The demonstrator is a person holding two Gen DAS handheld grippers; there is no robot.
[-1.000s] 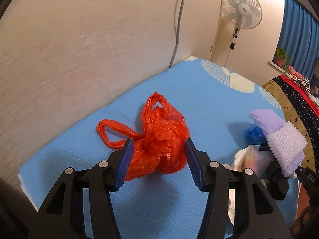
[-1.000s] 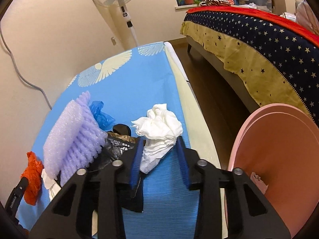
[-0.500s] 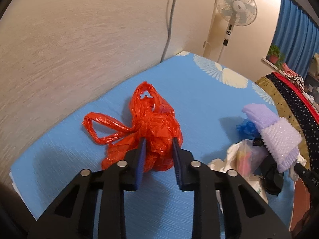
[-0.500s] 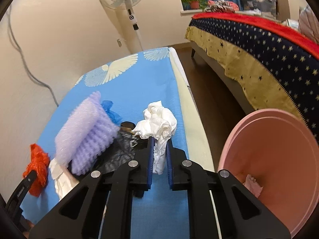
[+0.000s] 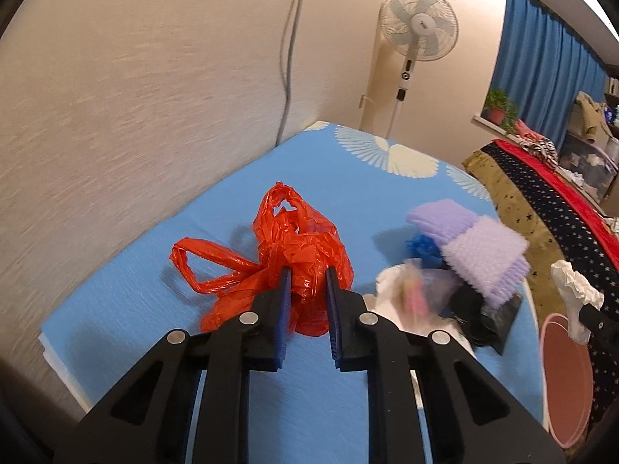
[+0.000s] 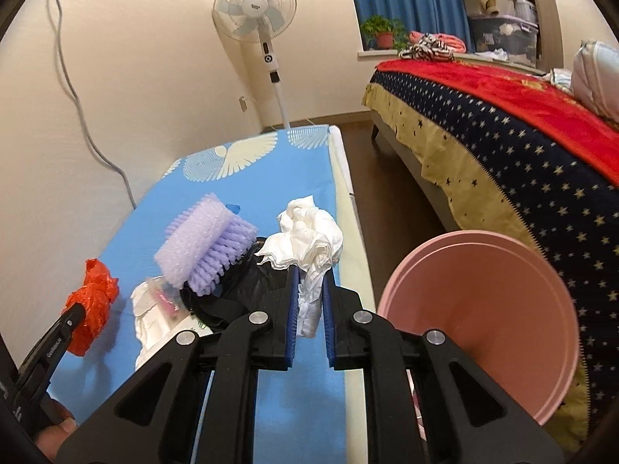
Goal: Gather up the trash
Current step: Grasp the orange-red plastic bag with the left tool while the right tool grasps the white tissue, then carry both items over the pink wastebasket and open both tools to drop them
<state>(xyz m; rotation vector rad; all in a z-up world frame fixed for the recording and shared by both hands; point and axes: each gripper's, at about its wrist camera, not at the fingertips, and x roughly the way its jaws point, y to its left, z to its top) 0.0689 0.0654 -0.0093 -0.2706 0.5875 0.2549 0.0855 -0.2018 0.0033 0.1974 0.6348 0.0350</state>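
Left wrist view: left gripper [image 5: 306, 276], its blue-padded fingers [image 5: 284, 290] having just been closing, now pinching the crumpled red plastic bag [image 5: 294, 247]. The bag sits at the wall side of the blue-covered tabletop [image 5: 348, 178], one handle loop lying out to the left, another standing up at the top.

Right of the bag, a heap of other litter: a purple foam sleeve [image 5: 476, 247]; blue plastic scrap [image 5: 421, 245] behind it; black wrapper [image 5: 487, 317] underneath; a clear bag [image 5: 421, 290] with pink contents, blurred, lying on white paper.

Far right edge of this view: the right gripper's finger carrying a white tissue wad [image 5: 576, 290], raised above a pink bucket [image 5: 568, 379].

Right wrist view: right gripper [image 6: 310, 278], fingers [image 6: 293, 294] clamped on the lower tail of that tissue wad [image 6: 309, 239], which bunches out above the tips. The wad hangs over the right-hand edge of the tabletop, next to the pink bucket [image 6: 483, 309], which stands beside the tabletop and in front of a bed with a star-patterned cover [image 6: 503, 147].

Background, both views: standing fan [image 6: 255, 7], grey cable [image 5: 288, 58] on the cream wall, blue curtain [image 5: 549, 69], potted plant [image 6: 383, 31] on the sill.
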